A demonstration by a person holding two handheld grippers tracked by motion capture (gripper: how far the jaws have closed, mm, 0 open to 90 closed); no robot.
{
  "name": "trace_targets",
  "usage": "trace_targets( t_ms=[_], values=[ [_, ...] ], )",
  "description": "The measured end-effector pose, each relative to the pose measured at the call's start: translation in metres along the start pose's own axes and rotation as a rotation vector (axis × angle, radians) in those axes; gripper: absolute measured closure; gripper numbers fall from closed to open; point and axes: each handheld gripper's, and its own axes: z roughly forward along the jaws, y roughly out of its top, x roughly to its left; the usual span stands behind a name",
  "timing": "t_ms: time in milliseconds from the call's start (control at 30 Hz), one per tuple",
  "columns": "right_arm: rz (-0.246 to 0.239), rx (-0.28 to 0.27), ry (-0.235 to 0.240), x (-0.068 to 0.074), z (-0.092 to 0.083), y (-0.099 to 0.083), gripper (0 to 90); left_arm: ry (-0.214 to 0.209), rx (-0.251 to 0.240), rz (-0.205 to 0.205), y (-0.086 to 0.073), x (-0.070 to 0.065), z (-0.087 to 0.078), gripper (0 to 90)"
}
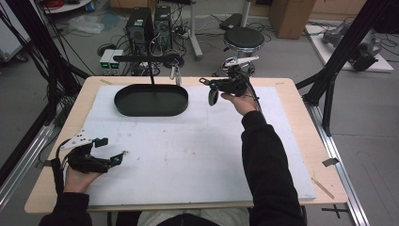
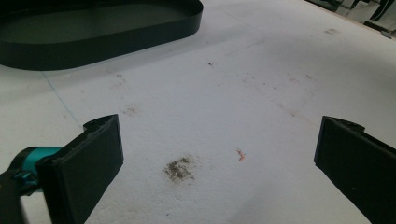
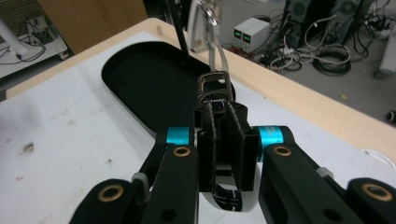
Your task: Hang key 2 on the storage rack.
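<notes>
A: Left gripper (image 1: 123, 153)?
B: Near edge, low over the white board (image 1: 197, 155), jaws wide apart, nothing btwn them.
A: Right gripper (image 3: 223, 140)?
B: Clamped on a dark key fob (image 1: 213, 96), held up above the board, right of the tray (image 1: 150, 100).
A: Which way's it pointing?
B: Long axis roughly up-down in high view, metal ring end (image 3: 214, 85) sticking out past the jaws twd the tray.
A: Tray contents?
B: Black oval tray w/ a stand post (image 1: 151, 70) rising from it. A clip (image 1: 175, 72) hangs from the stand's arm.
</notes>
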Motion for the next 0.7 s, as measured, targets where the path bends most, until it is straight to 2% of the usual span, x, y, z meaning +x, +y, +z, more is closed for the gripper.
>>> trace_targets(
  t_ms=[167, 433, 700],
  values=[
    [-0.035, -0.009, 0.018, 0.01, 0.005, 0.013, 83.0, -0.003, -0.001, -0.001, 0.0, 0.0, 0.0, 1.7],
    [-0.043, -0.003, 0.037, 0.02, 0.014, 0.028, 82.8, -0.002, 0.003, -0.001, 0.0, 0.001, 0.001, 1.7],
    [-0.075, 0.003, 0.048, 0.031, 0.024, 0.044, 82.9, -0.001, 0.003, -0.002, 0.0, 0.001, 0.001, 1.7]
  ],
)
